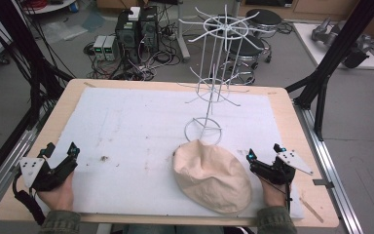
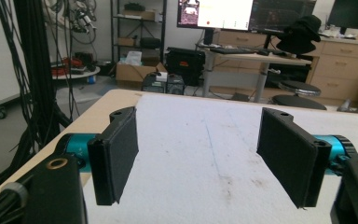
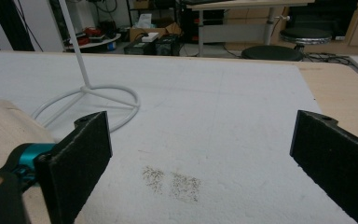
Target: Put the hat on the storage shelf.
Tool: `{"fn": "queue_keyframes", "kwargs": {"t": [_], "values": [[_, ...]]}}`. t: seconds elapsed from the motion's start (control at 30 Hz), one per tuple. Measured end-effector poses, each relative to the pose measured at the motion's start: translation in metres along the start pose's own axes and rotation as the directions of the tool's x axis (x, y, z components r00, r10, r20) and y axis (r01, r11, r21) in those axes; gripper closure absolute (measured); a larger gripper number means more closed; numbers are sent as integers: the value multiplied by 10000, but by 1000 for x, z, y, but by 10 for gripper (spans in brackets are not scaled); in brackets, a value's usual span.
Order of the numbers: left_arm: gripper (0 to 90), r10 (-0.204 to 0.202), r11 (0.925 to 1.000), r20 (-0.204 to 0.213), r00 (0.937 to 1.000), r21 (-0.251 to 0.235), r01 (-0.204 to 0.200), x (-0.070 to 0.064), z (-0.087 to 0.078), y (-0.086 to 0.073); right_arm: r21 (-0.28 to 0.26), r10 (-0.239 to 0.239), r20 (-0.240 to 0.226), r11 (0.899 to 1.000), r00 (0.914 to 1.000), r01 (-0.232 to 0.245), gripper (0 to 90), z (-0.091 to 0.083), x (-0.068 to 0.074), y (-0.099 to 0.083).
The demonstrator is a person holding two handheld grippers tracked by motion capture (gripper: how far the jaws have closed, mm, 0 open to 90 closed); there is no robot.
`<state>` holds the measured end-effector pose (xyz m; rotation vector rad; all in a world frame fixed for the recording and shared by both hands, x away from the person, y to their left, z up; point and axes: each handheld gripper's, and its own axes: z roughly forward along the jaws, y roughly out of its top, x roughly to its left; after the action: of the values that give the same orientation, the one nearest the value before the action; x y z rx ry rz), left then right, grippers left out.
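A white wire display rack [image 1: 213, 73] stands at the far middle of the table, its ring base [image 3: 91, 100] resting on the white foam mat [image 1: 136, 131]. Its spokes spread out at two levels above the mat. Just in front of that base lies a beige cloth cap [image 1: 213, 174], its far edge touching or nearly touching the ring. Nothing lies between the cap and either gripper.

The cap's long axis runs from far-left to near-right, and its near-right end reaches towards the near edge of the mat. It sits crumpled, with folds across the crown; which end is the brim I cannot tell.

The right gripper [image 1: 264, 155] rests just beside the cap's right edge, jaws wide apart and empty. The left gripper [image 1: 61, 150] rests well apart at the near left corner, jaws also spread wide and empty.

The mat carries brown specks and covers a pale wooden tabletop [image 1: 292, 117]. Beyond are stools [image 1: 263, 19], computer boxes [image 1: 136, 29], cables and a grey floor.
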<state>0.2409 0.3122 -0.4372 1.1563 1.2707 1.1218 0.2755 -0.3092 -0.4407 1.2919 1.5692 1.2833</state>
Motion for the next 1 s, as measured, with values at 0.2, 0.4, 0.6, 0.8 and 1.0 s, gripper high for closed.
{"fn": "queue_keyframes", "kwargs": {"t": [0.2, 0.4, 0.6, 0.8, 1.0], "values": [[291, -103, 9999, -26, 9999, -15, 103, 0, 2, 0, 20, -83, -1, 10000, 10000, 83, 44, -2, 1, 0], [291, -59, 10000, -7, 10000, -14, 59, 0, 1, 0, 77, 5, 20, 10000, 10000, -5, 44, -1, 0, 0], [291, -109, 9999, -36, 9999, -66, 109, 0, -1, 0, 72, -15, -3, 10000, 10000, 15, 44, -2, 0, 0], [291, -166, 9997, -129, 9998, -164, 163, 1, -3, 1, 35, 43, 35, 10000, 10000, -43, 43, -3, 1, 0], [283, -144, 9998, -86, 9999, -127, 143, -1, -1, 0, -30, 122, -202, 9999, 9997, -123, 43, -3, 3, 1]]}}
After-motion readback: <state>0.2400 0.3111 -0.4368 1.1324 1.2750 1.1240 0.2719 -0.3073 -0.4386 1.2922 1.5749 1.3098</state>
